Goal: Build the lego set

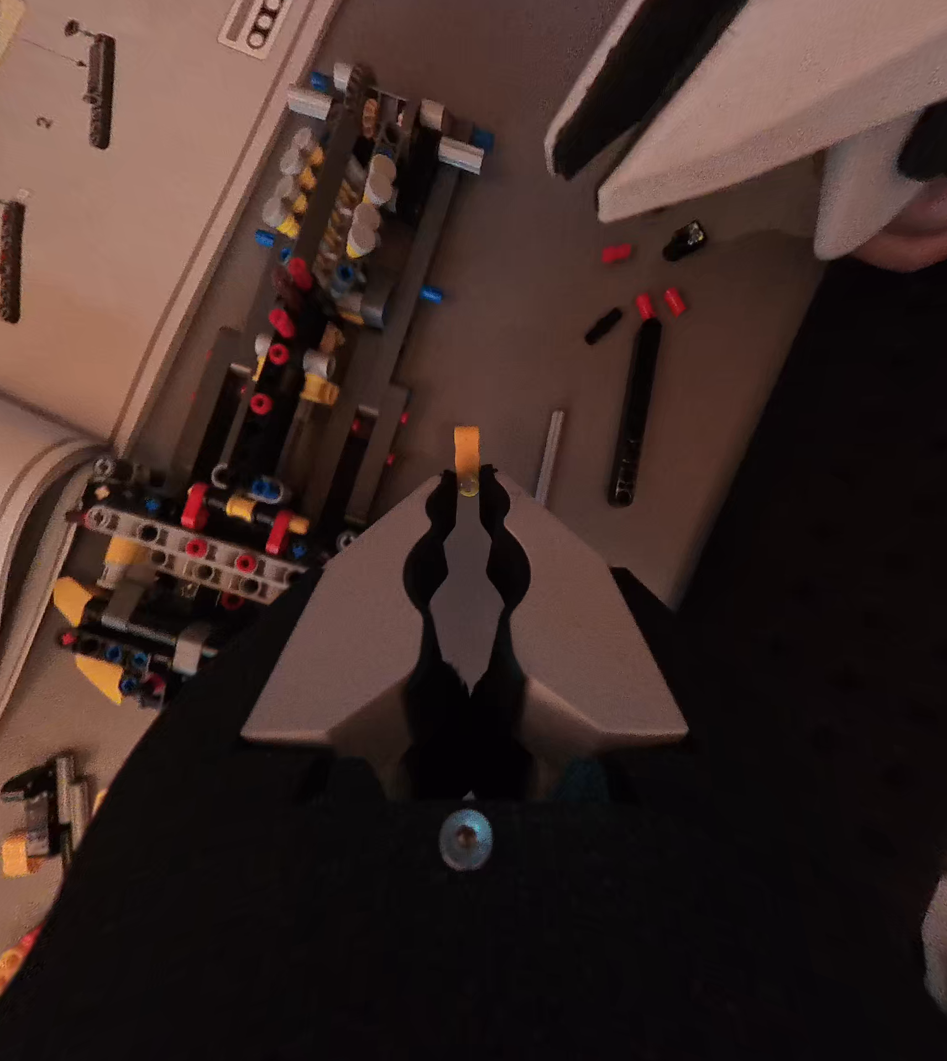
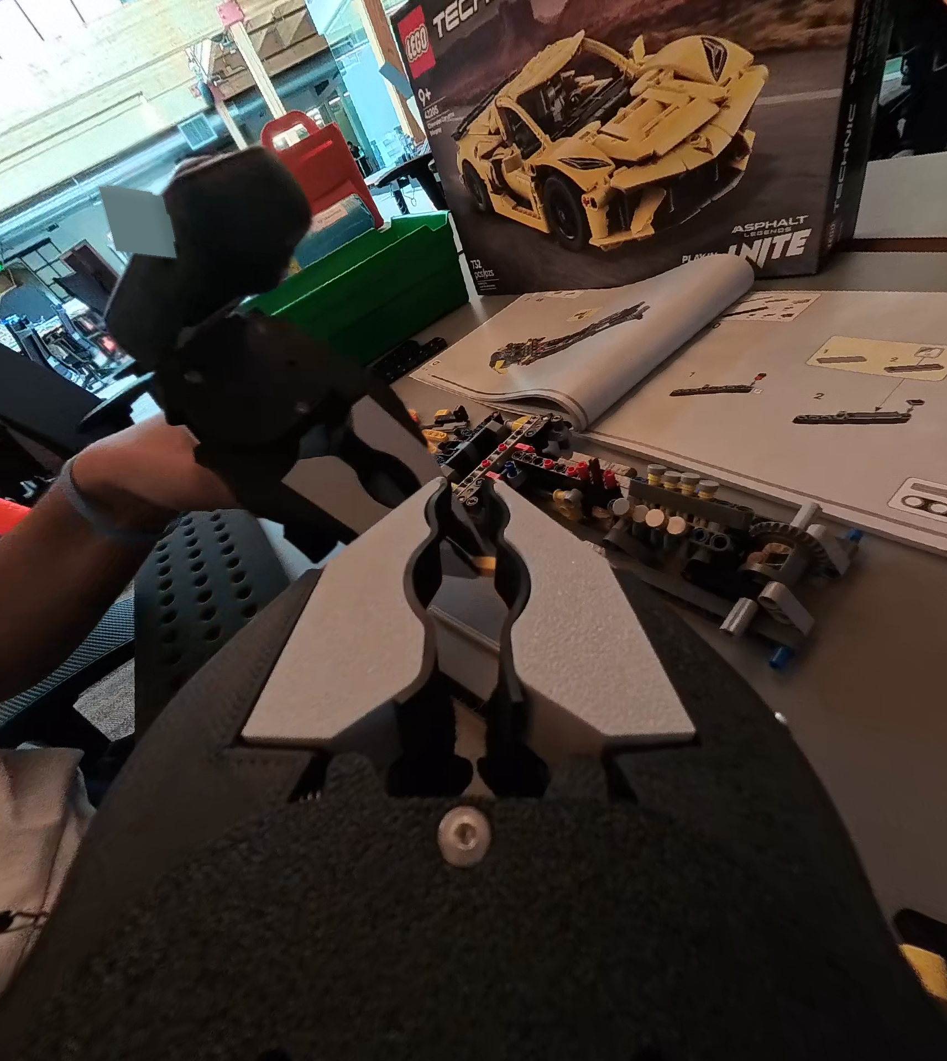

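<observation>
The long dark Lego chassis [image 1: 316,344] lies on the grey table beside the open instruction booklet [image 1: 57,229]; it also shows in the right wrist view [image 2: 660,528]. My left gripper [image 1: 467,475] is shut on a small yellow piece [image 1: 466,450] and holds it above the table, just right of the chassis. My right gripper [image 2: 470,488] is narrowly open with nothing between its tips. Through its gap I see the left gripper's fingertip with the yellow piece [image 2: 485,565]. The left gripper's body [image 2: 252,373] is held by a hand. The right gripper's white fingers [image 1: 746,132] show at the top right.
Loose parts lie right of the chassis: red pins [image 1: 644,305], a black pin [image 1: 603,325], a long black beam [image 1: 634,413], a grey axle [image 1: 549,453]. A small sub-assembly [image 1: 40,815] lies at the lower left. The set's box [image 2: 632,143], a green bin [image 2: 373,287] and a chair [image 2: 201,574] stand around. The left gripper's tips are roughly 9 cm from the right gripper's. The left tips stand about 8 cm off the black pin [image 1: 603,325].
</observation>
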Action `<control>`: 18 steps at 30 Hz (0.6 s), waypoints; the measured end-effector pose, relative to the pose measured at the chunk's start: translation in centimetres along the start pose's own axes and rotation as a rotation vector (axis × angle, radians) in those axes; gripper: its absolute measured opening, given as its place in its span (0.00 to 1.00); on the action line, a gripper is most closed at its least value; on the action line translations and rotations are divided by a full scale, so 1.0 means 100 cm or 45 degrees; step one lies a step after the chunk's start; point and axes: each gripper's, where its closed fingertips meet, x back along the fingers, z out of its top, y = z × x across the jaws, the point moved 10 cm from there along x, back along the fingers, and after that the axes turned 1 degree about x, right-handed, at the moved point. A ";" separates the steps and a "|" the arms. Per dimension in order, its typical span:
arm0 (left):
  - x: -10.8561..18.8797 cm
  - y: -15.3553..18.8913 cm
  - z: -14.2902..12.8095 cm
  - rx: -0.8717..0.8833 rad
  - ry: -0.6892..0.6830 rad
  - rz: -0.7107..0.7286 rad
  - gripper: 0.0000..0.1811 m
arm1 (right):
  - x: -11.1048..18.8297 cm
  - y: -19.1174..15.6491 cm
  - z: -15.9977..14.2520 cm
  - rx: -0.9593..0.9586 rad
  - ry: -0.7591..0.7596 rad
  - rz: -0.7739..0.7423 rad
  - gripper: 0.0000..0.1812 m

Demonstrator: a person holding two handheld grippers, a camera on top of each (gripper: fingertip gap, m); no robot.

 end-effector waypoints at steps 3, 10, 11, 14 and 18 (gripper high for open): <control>-0.009 0.001 0.006 -0.027 -0.044 0.004 0.03 | 0.000 0.000 0.000 -0.001 0.004 0.003 0.06; -0.018 0.005 0.001 -0.022 -0.072 0.013 0.04 | 0.000 0.000 0.000 -0.014 0.000 0.017 0.06; -0.018 0.005 0.000 -0.020 -0.069 0.010 0.04 | 0.000 0.001 0.000 -0.016 -0.002 0.018 0.06; -0.017 0.006 0.000 0.000 -0.068 0.007 0.10 | 0.000 0.001 -0.001 -0.021 -0.005 0.020 0.06; 0.015 0.009 -0.004 0.030 0.060 0.044 0.17 | 0.000 0.001 -0.001 -0.027 -0.003 0.020 0.06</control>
